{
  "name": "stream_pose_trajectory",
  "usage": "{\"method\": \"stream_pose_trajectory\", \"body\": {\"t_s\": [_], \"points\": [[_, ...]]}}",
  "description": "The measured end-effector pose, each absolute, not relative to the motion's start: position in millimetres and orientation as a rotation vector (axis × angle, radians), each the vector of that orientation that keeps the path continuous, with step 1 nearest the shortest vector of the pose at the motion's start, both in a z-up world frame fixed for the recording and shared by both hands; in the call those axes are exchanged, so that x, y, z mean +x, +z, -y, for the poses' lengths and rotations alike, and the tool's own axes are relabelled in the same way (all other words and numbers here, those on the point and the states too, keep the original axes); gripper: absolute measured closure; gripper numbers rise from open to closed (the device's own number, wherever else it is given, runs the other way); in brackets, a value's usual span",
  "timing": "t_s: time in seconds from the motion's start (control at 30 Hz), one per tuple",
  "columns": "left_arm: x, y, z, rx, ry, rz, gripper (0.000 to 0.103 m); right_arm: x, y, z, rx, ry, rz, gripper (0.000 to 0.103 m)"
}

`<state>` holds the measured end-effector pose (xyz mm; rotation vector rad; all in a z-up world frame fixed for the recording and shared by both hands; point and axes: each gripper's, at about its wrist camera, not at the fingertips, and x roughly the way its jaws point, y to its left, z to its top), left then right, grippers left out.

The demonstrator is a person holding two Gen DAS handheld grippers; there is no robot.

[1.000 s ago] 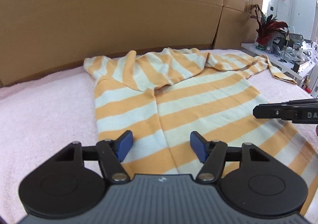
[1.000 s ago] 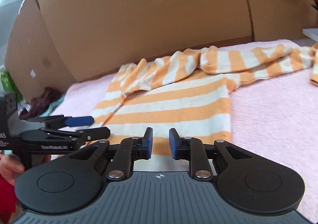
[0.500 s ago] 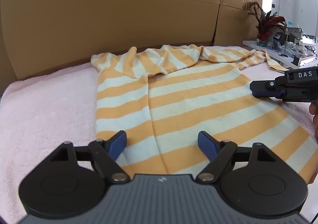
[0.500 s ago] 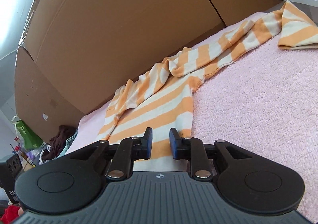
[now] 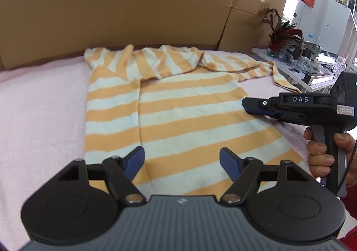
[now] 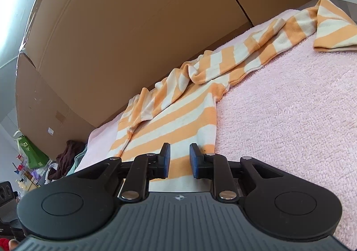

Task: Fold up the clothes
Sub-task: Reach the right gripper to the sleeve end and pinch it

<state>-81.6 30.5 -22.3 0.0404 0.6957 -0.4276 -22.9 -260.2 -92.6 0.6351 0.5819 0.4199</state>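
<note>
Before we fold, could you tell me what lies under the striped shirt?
The shirt lies flat on a pink towel, visible all round it. Whatever is beneath the shirt itself is covered.

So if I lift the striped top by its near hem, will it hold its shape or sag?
It will probably sag: the striped top is soft knit, already bunched and creased near the cardboard. It looks light, so one gripper should lift it. The far sleeve trails sideways and would likely drag over the fuzzy pink cover rather than slide freely.

Left claw (image 5: pixel 181 163) wide, closing, nothing between pads; right claw (image 6: pixel 179 160) narrowly parted, empty.
</note>
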Motion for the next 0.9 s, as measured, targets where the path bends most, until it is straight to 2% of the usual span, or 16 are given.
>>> {"method": "stream_pose_trajectory", "body": {"t_s": [0.1, 0.23, 0.3, 0.37, 0.43, 0.47, 0.5, 0.6, 0.67, 0.83, 0.9], "points": [[-59.6, 1.7, -24.4, 0.113, -0.443, -0.626, 0.028, -24.9, -93.9, 262.3, 0.658, 0.392, -0.573, 0.086], [-15.2, 17.7, -14.7, 0.204, -0.462, -0.541, 0.04, -27.2, -94.8, 264.7, 0.683, 0.334, -0.563, 0.092], [9.6, 14.3, -14.0, 0.205, -0.477, -0.534, 0.051, -28.2, -93.7, 264.7, 0.679, 0.307, -0.563, 0.095], [34.0, 5.8, -15.2, 0.181, -0.471, -0.545, 0.069, -28.8, -90.7, 263.7, 0.656, 0.292, -0.57, 0.096], [54.7, -6.4, -20.7, 0.134, -0.45, -0.565, 0.078, -28.4, -85.5, 262.6, 0.624, 0.278, -0.579, 0.097], [60.9, -13.5, -25.1, 0.107, -0.448, -0.579, 0.08, -26.8, -79.9, 263.5, 0.61, 0.268, -0.581, 0.096], [66.8, -20.6, -29.7, 0.08, -0.447, -0.594, 0.08, -24.3, -73.4, 266.7, 0.611, 0.247, -0.575, 0.091], [77.2, -40.9, -40.5, 0.007, -0.453, -0.642, 0.08, -9.6, -53.7, 286.7, 0.635, 0.17, -0.522, 0.09], [71.7, -47.9, -44.9, -0.013, -0.459, -0.614, 0.079, 4.9, -44.0, 300.6, 0.632, 0.089, -0.491, 0.087], [67.7, -47.8, -44.8, -0.018, -0.49, -0.605, 0.058, 52.6, -53.9, 327.4, 0.668, -0.059, -0.55, 0.085], [68.4, -48.8, -44.2, -0.019, -0.496, -0.606, 0.057, 64.7, -62.3, 333.3, 0.724, -0.065, -0.559, 0.085]]}}
